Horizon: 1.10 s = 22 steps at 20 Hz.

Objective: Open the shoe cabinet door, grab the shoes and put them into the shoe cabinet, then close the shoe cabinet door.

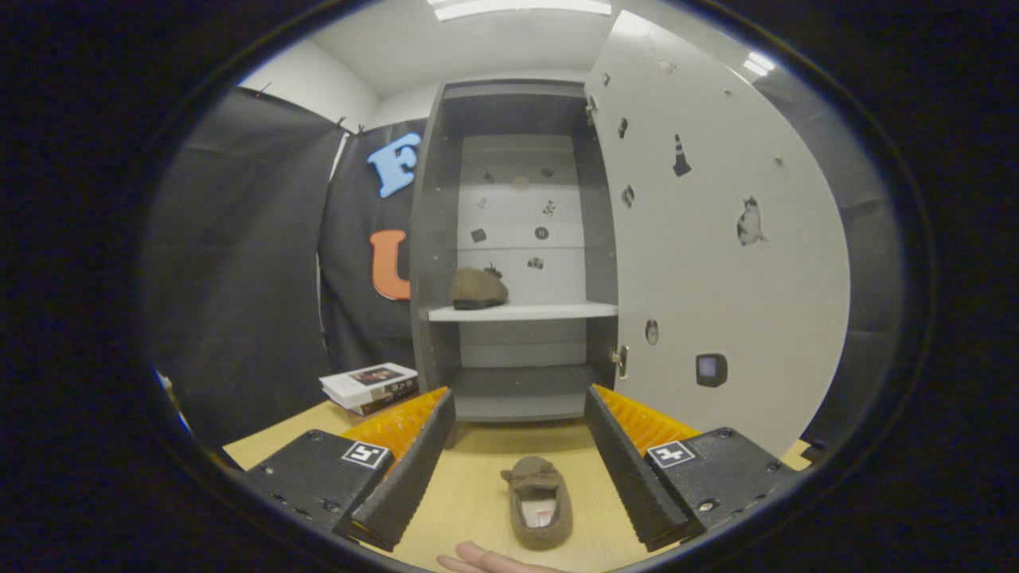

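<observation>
The grey shoe cabinet [434, 239] stands ahead of me on the wooden table, its white door [716, 263] swung wide open to the right. One brown shoe [478, 288] rests on the left of the white middle shelf [549, 312]. A second brown slipper-like shoe [540, 501] lies on the table between my fingers, toe pointing toward the cabinet. My gripper [521, 414] is open, its fingers spread on both sides of that shoe without touching it.
A stack of books [370, 387] lies on the table left of the cabinet's base. A person's fingertips [486, 561] show at the table's near edge, just before the shoe. Black cloth walls close the booth on the left and behind.
</observation>
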Tool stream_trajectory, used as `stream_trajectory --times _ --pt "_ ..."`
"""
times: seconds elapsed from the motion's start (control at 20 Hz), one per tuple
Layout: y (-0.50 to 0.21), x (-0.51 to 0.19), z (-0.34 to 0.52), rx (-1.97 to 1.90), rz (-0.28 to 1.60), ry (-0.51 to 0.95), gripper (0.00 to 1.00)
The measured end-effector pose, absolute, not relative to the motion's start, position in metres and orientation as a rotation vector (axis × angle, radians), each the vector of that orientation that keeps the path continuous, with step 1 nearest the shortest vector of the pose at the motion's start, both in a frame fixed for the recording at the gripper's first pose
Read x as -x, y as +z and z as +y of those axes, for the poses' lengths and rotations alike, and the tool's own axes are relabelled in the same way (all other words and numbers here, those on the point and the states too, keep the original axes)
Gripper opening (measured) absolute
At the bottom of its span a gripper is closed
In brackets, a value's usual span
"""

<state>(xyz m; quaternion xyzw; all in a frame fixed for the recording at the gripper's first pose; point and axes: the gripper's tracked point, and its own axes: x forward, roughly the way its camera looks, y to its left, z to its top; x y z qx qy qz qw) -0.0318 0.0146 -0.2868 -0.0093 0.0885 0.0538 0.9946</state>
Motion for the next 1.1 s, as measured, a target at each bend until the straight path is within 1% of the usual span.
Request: stream_trajectory --times 0.25,0.4,0.5,0.6,0.65,0.7,0.8,0.85,0.9,1.0,1.05,1.1 --pt "-0.398 0.009 0.021 0.075 0.380 0.114 1.00" --pt "-0.445 0.010 0.023 0.084 0.488 0.133 1.00" --pt "-0.468 0.007 0.033 0.068 0.551 0.175 0.94" --pt "-0.488 -0.002 0.040 0.051 0.609 0.202 0.84" --pt "-0.494 -0.009 0.038 0.055 0.620 0.193 0.75" --pt "-0.496 -0.020 0.037 0.068 0.613 0.184 0.74" --pt "-0.508 -0.035 0.038 0.050 0.640 0.189 0.62" --pt "-0.526 -0.034 0.038 0.020 0.702 0.201 0.43" --pt "-0.522 -0.037 0.038 -0.019 0.703 0.204 0.24" --pt "-0.521 -0.039 0.037 -0.033 0.691 0.209 0.16" --pt "-0.520 -0.035 0.035 -0.041 0.685 0.218 0.14" --pt "-0.517 -0.033 0.034 -0.063 0.684 0.226 0.13"
